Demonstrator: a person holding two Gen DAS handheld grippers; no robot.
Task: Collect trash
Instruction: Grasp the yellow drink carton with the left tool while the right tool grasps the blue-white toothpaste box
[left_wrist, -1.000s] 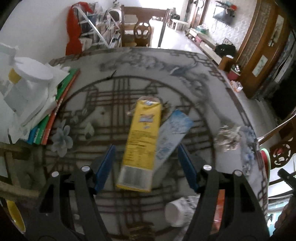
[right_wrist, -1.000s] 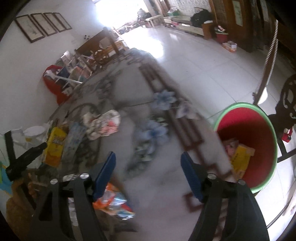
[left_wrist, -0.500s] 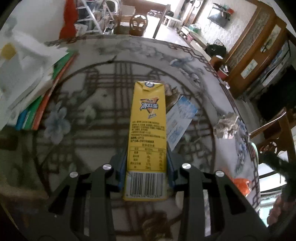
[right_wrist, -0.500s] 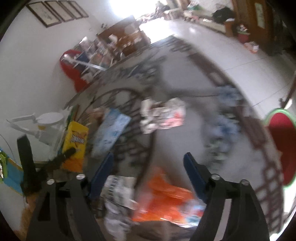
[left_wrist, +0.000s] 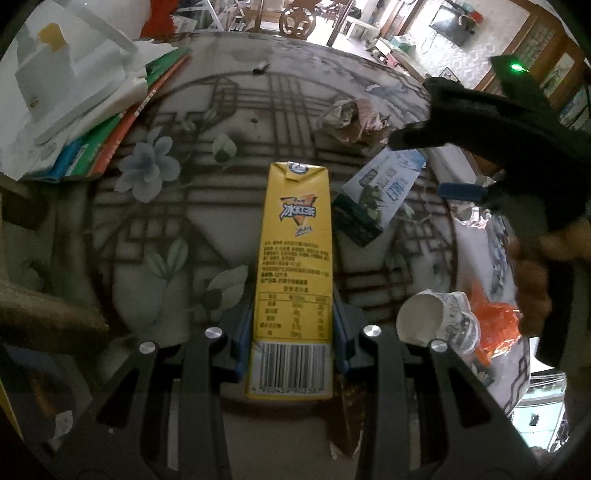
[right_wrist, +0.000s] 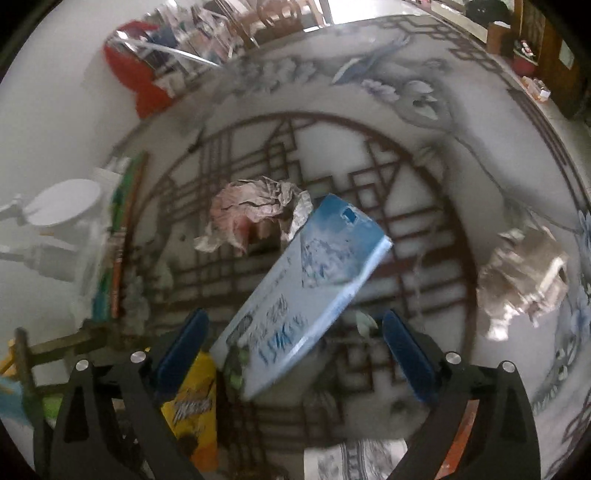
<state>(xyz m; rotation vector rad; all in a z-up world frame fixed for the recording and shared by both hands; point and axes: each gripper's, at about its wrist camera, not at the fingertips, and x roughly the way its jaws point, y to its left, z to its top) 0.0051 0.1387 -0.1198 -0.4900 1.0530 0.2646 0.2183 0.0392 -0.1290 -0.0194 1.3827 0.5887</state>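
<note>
My left gripper is shut on a tall yellow drink carton, gripped at its lower end over the patterned round table. A blue and white carton lies just to its right. In the right wrist view that blue carton lies between the open fingers of my right gripper, and the yellow carton shows at lower left. The right gripper also shows in the left wrist view, hovering over the blue carton. A crumpled paper wrapper lies behind the cartons.
A paper cup and an orange wrapper lie at the table's right. A crumpled foil wrapper lies further right. Books and white foam pieces are stacked at the left. A wooden chair stands beyond the table.
My left gripper closed on the yellow carton. My right gripper swung from the red bin side to over the table and now hovers open around the blue carton.
</note>
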